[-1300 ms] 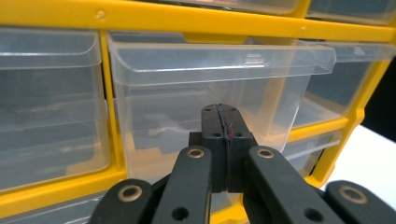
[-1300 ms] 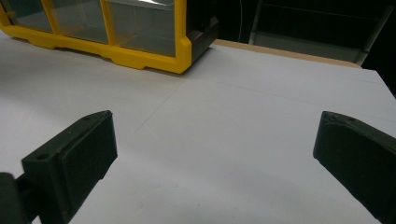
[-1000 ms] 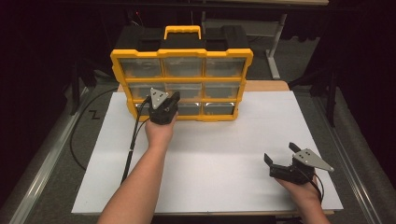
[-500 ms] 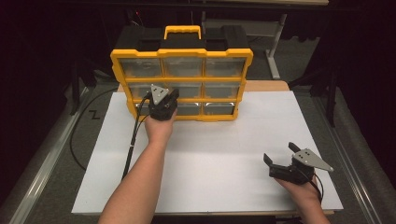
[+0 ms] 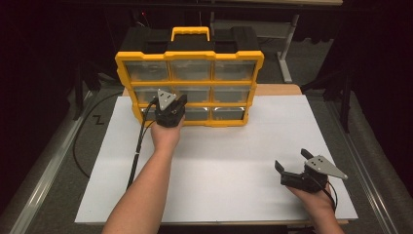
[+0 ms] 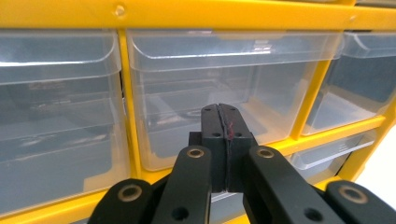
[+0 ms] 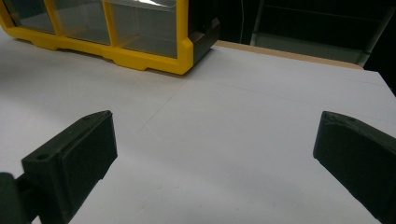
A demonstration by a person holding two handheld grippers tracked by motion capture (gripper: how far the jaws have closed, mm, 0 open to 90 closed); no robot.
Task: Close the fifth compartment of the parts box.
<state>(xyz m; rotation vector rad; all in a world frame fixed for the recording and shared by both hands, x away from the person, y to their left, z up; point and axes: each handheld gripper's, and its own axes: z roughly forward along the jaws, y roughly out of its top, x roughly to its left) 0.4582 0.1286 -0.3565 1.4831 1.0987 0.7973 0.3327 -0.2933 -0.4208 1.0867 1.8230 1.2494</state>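
Left claw (image 5: 171, 103) stays shut at organizer (image 5: 190, 87); nothing moved.

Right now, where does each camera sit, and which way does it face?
High view: above the near table edge, looking forward and down on the yellow drawer cabinet; both forearms and tongs show.
Left gripper view: rides the left tongs, shut, facing a clear drawer up close.
Right gripper view: rides the right tongs, open, looking low across the white table.
Shared: all see the cabinet.
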